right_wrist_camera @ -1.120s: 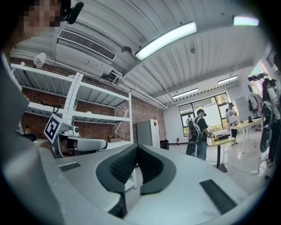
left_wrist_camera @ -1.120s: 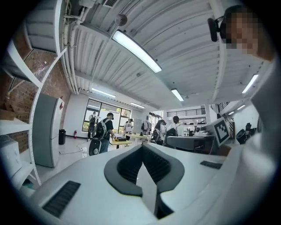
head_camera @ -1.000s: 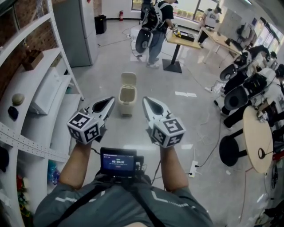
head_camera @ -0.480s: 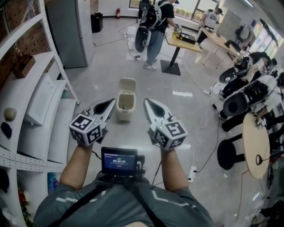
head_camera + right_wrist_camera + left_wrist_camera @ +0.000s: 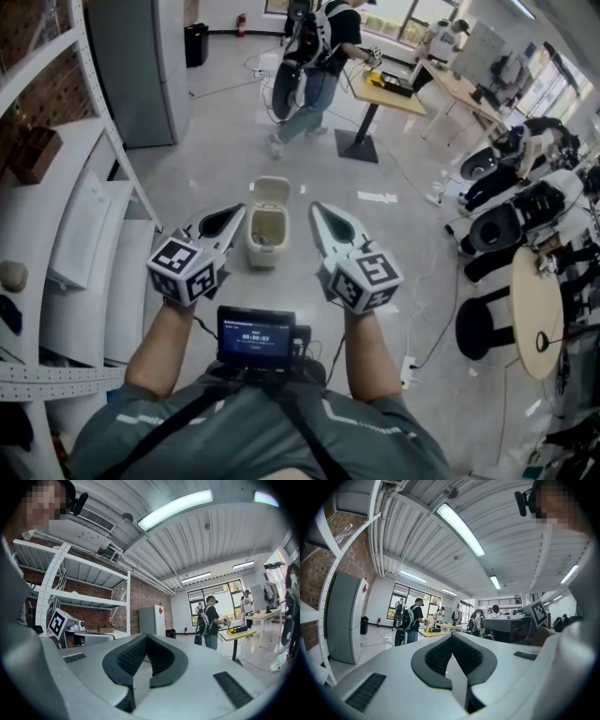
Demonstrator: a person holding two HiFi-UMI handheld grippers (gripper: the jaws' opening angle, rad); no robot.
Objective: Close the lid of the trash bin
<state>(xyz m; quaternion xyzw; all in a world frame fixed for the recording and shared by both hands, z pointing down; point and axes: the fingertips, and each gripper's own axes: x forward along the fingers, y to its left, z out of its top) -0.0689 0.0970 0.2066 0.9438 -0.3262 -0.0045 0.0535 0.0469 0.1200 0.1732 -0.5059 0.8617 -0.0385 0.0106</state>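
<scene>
A small cream plastic trash bin [image 5: 264,255] stands on the shiny grey floor [image 5: 187,178], just past the tips of the two grippers. Its rounded lid [image 5: 273,191] stands up, open. Something dark shows inside; I cannot tell what. The left gripper [image 5: 234,215] and right gripper [image 5: 320,213] are smooth and white. Both pairs of jaws are closed and hold nothing.

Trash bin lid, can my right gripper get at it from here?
Likely not yet: the lid stands raised on the trash bin on the floor ahead, apart from the right gripper. Nothing blocks the path, though.
</scene>
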